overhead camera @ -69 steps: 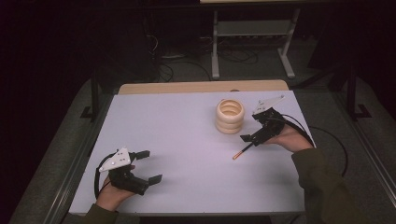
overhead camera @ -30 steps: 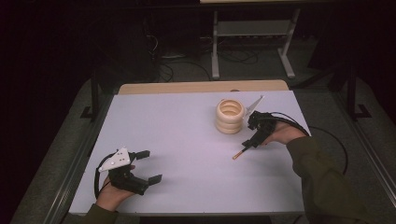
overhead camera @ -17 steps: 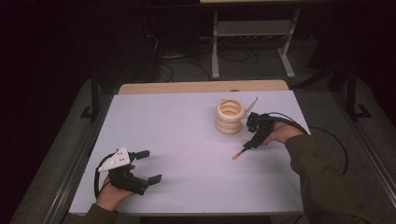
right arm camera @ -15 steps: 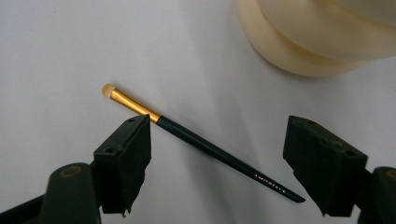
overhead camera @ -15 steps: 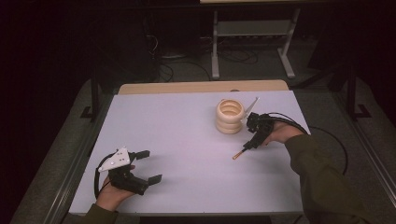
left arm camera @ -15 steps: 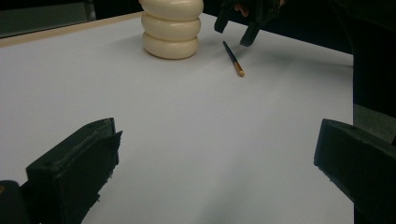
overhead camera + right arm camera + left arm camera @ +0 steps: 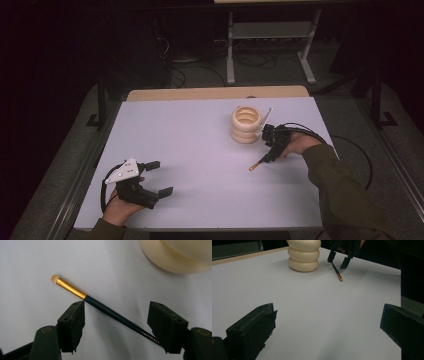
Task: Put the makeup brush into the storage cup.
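Note:
A small brush (image 7: 260, 162) with a dark handle, gold ferrule and tan tip lies flat on the white table (image 7: 200, 145), right of centre. My right gripper (image 7: 267, 152) points down over it. In the right gripper view its jaws straddle the brush handle (image 7: 112, 312) and have just been closing, but the pads stand apart from it. A cream ribbed ring holder (image 7: 246, 125) stands just left of that hand. My left gripper (image 7: 161, 177) rests open and empty at the near left. In its own view the left gripper (image 7: 327, 325) faces the holder (image 7: 304, 255), the brush (image 7: 336, 271) and the right gripper (image 7: 338, 261).
A wooden strip (image 7: 215, 93) runs along the table's far edge. Beyond it, a metal stand (image 7: 270, 30) and cables lie on the dark floor. The right gripper's cable (image 7: 350, 145) loops off the table's right side. Bare white tabletop spreads between the two hands.
The right hand has shifted slightly left toward the holder and turned over the brush, and its jaws have narrowed. The brush, the holder and the left gripper have stayed put.

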